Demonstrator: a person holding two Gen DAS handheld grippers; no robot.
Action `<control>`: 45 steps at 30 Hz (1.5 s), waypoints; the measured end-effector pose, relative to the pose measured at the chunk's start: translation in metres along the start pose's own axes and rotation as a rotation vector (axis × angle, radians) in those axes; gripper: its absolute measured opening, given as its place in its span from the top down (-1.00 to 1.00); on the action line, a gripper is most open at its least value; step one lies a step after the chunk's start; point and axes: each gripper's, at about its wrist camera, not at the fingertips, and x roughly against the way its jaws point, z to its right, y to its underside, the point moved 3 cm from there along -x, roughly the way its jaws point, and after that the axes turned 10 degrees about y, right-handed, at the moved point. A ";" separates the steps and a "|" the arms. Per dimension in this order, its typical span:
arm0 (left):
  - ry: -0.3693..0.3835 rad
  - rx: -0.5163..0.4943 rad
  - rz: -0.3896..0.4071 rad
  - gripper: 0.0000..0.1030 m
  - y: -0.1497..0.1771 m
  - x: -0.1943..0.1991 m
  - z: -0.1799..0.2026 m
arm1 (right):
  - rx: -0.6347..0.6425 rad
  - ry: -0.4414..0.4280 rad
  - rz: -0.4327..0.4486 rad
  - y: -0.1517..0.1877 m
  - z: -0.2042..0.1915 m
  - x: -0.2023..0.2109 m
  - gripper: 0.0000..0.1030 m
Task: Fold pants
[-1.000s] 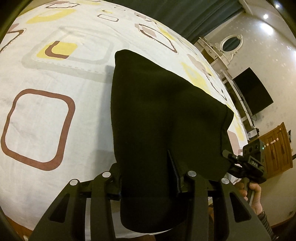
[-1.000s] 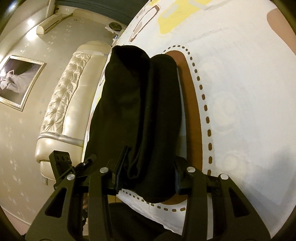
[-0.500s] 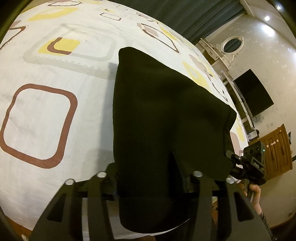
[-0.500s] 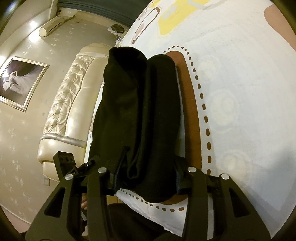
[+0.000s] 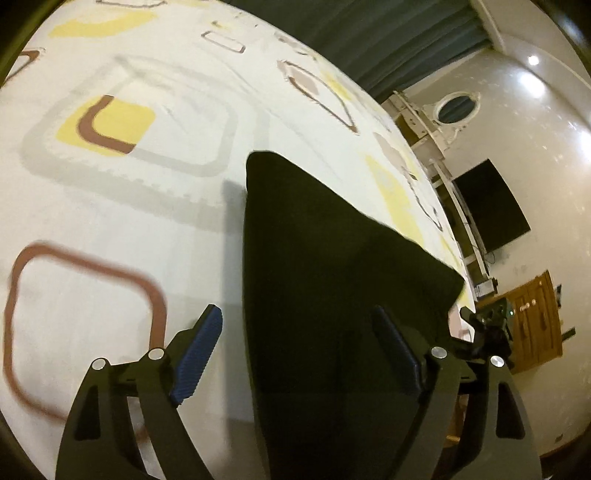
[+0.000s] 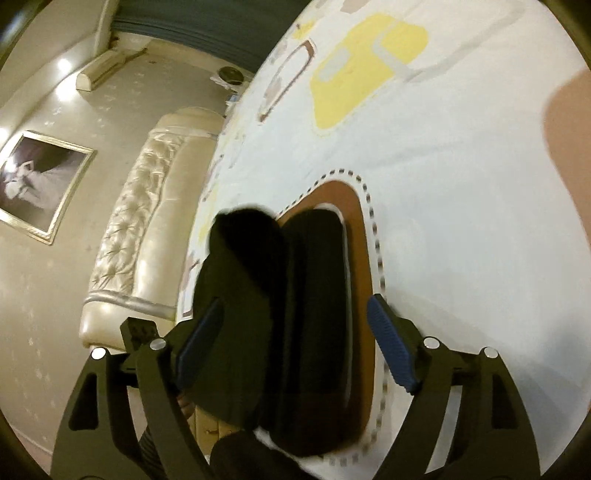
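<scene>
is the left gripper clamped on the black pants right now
No, the left gripper is open: its blue-padded fingers stand wide apart on either side of the black pants, which lie on the bed sheet.

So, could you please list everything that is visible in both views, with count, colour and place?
pants: one, black, folded, on the bed
bedsheet: one, white with yellow and brown shapes
headboard: one, cream, tufted, beside the bed
framed picture: one, on the wall
curtain: one, dark green
screen: one, black, on the wall
wooden cabinet: one, brown
left hand-held gripper: open, around the pants
right hand-held gripper: open, around the pants
</scene>
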 end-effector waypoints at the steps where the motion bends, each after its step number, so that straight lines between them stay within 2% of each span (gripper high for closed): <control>1: 0.000 0.003 0.000 -0.60 -0.007 -0.007 -0.002 | -0.002 -0.008 -0.005 -0.005 -0.002 -0.006 -0.56; 7: 0.019 -0.002 -0.031 -0.65 -0.029 -0.034 -0.011 | -0.011 -0.041 -0.024 -0.030 -0.009 -0.037 -0.64; 8: 0.024 -0.015 -0.043 -0.65 -0.031 -0.036 -0.011 | -0.009 -0.040 -0.030 -0.032 -0.009 -0.040 -0.61; 9: 0.023 -0.032 -0.056 -0.60 -0.032 -0.038 -0.010 | 0.003 -0.025 -0.034 -0.034 -0.010 -0.042 -0.38; 10: 0.011 -0.059 -0.067 -0.45 -0.032 -0.040 -0.009 | 0.018 0.002 -0.043 -0.034 -0.009 -0.045 -0.17; 11: -0.002 -0.086 -0.084 -0.11 -0.032 -0.043 -0.007 | 0.026 0.025 -0.056 -0.033 -0.005 -0.048 0.13; 12: -0.025 -0.105 -0.093 -0.01 -0.031 -0.045 -0.007 | 0.026 0.015 -0.054 -0.033 -0.002 -0.048 0.22; 15: -0.052 -0.137 -0.079 0.26 -0.029 -0.043 -0.006 | 0.039 -0.001 -0.028 -0.031 -0.004 -0.045 0.33; 18: -0.067 -0.121 -0.053 0.40 -0.031 -0.039 -0.006 | 0.060 -0.006 0.004 -0.029 -0.011 -0.041 0.40; 21: -0.101 -0.149 -0.040 0.47 -0.035 -0.036 0.000 | 0.091 0.009 0.034 -0.032 -0.020 -0.039 0.42; 25: -0.166 -0.217 -0.025 0.50 -0.044 -0.037 0.010 | 0.110 0.004 0.060 -0.041 -0.030 -0.040 0.44; 34: -0.233 -0.208 0.027 0.50 -0.095 -0.046 0.006 | 0.119 0.012 0.086 -0.083 -0.043 -0.058 0.44; 38: -0.306 -0.222 0.001 0.47 -0.099 -0.061 -0.002 | 0.082 0.050 0.060 -0.090 -0.029 -0.075 0.44; 45: -0.322 -0.225 0.000 0.36 -0.095 -0.067 -0.012 | 0.008 0.022 0.040 -0.090 -0.005 -0.088 0.43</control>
